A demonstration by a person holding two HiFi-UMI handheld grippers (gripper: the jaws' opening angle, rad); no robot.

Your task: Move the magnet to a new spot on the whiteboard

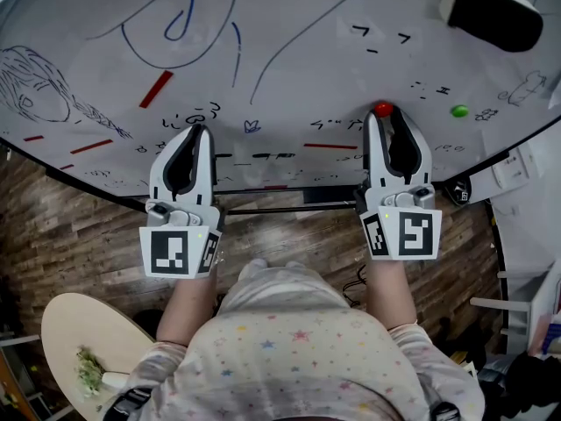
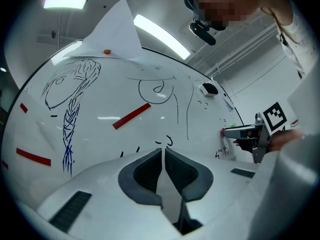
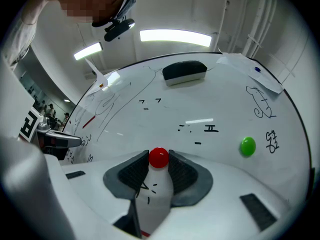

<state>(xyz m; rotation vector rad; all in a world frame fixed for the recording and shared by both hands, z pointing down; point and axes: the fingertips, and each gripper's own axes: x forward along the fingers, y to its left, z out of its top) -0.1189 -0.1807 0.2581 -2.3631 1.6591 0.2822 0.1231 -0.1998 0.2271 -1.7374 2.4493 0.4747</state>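
Right gripper (image 1: 384, 119) — jaws narrow, pads clamped on the red magnet (image 3: 159, 157) at their tips. The magnet sits against the whiteboard (image 3: 210, 99), lower centre of the right gripper view. Green magnet (image 3: 247, 146) to its right, apart. Black eraser (image 3: 184, 72) upper centre. Left gripper (image 2: 163, 153) — jaws together, nothing between.

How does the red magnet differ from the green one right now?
Colour: the red magnet is red, the green magnet is green. State: the red magnet sits pinched between the pads of the right claw, while the green magnet stands free and untouched, further right along the board. Both are small, round and glossy, and both sit against the whiteboard.
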